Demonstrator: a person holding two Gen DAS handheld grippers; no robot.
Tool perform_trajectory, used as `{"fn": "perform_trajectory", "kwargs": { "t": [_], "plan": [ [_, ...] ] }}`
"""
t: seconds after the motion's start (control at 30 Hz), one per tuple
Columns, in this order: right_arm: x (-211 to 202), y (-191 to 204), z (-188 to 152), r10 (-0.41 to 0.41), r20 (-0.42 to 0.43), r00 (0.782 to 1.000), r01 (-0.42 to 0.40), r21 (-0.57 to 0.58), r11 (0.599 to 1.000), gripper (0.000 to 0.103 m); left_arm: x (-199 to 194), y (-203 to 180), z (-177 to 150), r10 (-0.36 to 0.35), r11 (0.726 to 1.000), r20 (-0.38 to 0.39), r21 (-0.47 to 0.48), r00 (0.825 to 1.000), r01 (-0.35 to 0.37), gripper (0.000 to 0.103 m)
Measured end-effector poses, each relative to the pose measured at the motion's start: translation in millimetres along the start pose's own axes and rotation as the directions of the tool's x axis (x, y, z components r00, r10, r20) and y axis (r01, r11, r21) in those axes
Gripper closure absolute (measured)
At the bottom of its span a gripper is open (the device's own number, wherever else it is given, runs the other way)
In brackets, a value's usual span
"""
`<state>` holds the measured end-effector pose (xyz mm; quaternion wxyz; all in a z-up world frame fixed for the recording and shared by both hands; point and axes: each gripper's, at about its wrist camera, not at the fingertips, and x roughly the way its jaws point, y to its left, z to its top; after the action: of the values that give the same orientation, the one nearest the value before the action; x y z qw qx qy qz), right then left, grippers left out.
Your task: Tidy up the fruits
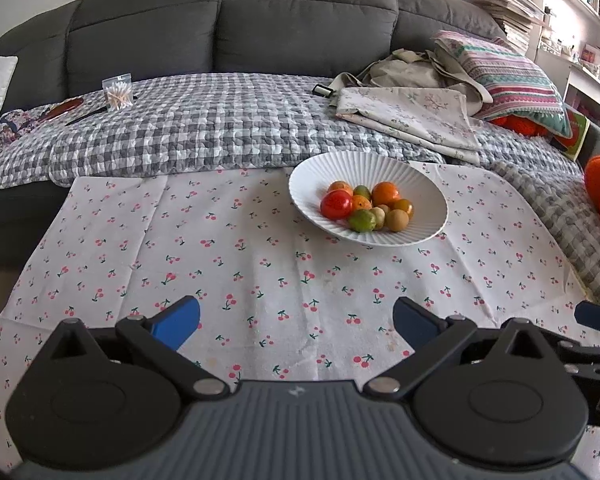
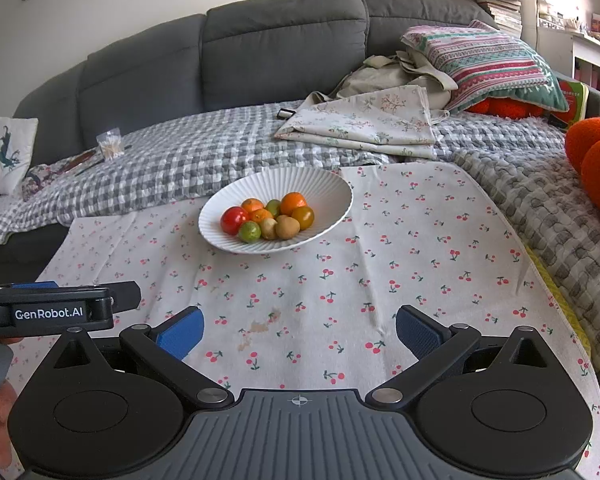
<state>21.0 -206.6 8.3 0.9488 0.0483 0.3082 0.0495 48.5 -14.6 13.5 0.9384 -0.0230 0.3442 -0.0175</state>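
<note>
Both grippers sit low at the near edge, side by side over the cherry-print cloth (image 1: 228,248). Left gripper (image 1: 296,320) has its blue pads spread wide, nothing between them, only bare cloth below. Right gripper (image 2: 300,330) is the same story: pads parted, released, empty, with a brownish stain (image 2: 260,326) on the cloth just beyond its fingertips. From the right wrist view, the left gripper's body pokes in at the near left.

Further out, the white ribbed plate (image 1: 428,196) rests on the far part of the cloth, a little right of centre from the left wrist view. All the fruit (image 1: 366,206) is piled together in its hollow: a red tomato (image 1: 336,204) on the left of the heap, an orange (image 1: 385,194) at the far right, a green lime (image 1: 362,220) nearest us, and brownish round ones beside it. Pieces are touching one another.

Beyond the plate, a grey checked blanket (image 1: 204,128) covers the dark grey sofa (image 1: 228,20). Folded floral fabric (image 1: 412,116) and a striped pillow (image 1: 508,76) lie at far right, with a cotton swab packet (image 1: 117,92) at far left.
</note>
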Motion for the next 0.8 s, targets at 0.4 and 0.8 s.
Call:
{"fn": "perform_trajectory", "kwargs": {
  "t": [0.4, 0.8],
  "plan": [
    [0.1, 0.5, -0.2, 0.001, 0.0, 1.0, -0.001, -0.002, 1.0, 0.0, 0.2, -2.8, -0.3, 0.002, 1.0, 0.003, 0.016, 1.0, -0.003, 0.001],
    [0.3, 0.4, -0.1, 0.0, -0.001, 1.0, 0.0, -0.002, 1.0, 0.0, -0.8, -4.7, -1.7, -0.017, 1.0, 0.008, 0.027, 1.0, 0.017, 0.001]
  ]
}}
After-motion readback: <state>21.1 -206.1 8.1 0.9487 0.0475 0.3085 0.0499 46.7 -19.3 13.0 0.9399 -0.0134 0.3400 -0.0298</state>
